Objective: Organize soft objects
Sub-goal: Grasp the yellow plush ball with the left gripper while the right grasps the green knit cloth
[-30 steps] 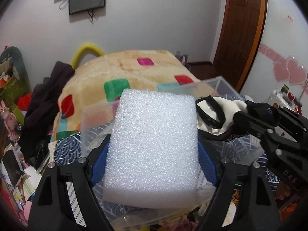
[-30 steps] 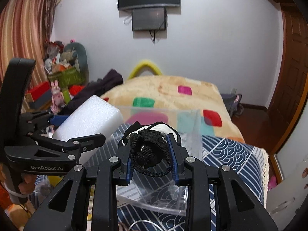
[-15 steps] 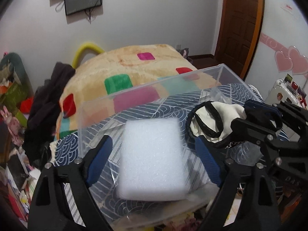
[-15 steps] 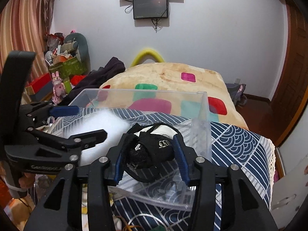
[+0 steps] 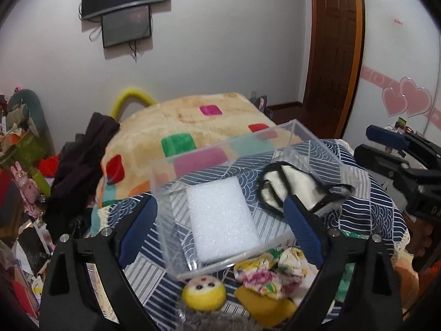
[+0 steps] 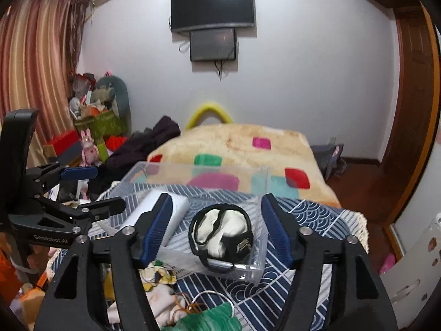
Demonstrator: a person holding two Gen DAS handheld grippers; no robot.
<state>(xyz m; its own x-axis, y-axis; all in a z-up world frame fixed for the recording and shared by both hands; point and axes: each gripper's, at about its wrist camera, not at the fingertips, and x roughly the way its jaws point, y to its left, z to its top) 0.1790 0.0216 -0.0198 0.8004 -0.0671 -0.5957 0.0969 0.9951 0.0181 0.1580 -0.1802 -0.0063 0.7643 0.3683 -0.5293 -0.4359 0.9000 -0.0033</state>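
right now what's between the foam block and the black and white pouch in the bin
Nothing: only bare clear bin floor separates the foam block from the pouch, seen in the left wrist view.

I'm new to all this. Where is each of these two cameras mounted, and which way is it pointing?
Left wrist view: sits on the left gripper, looking along its open blue-padded fingers at the white foam block in the clear plastic box; the right gripper shows at the right edge.
Right wrist view: sits on the right gripper, open around the black-and-cream pouch; the left gripper shows at left.
Both share the box, foam, pouch, bed blanket and wall TV.
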